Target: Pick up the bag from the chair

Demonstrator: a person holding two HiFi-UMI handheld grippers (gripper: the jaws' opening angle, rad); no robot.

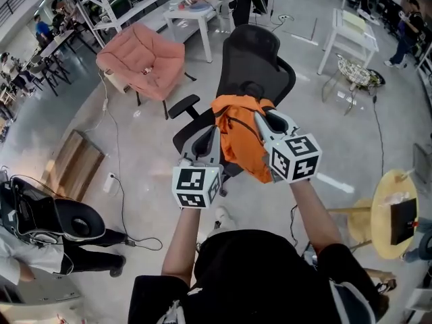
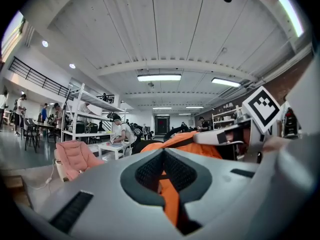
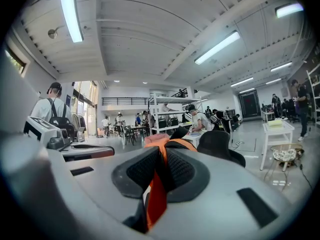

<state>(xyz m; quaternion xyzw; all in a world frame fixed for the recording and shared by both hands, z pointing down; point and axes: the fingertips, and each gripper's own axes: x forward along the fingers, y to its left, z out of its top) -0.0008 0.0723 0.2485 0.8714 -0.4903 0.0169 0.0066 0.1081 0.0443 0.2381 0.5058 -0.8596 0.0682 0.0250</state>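
Observation:
An orange bag (image 1: 237, 132) with dark straps hangs between my two grippers, lifted above the black mesh office chair (image 1: 253, 63). My left gripper (image 1: 210, 140) is shut on the bag's left side; orange fabric (image 2: 167, 194) runs through its jaws. My right gripper (image 1: 264, 125) is shut on the bag's right side, with an orange strap (image 3: 156, 194) pinched between its pads. The chair's seat lies mostly hidden under the bag.
A pink armchair (image 1: 143, 61) stands to the back left. White tables (image 1: 194, 15) and shelving are behind the chair. A wooden pallet (image 1: 73, 164) and cables lie on the floor at left. A round yellow table (image 1: 395, 211) is at right. People work at the room's edges.

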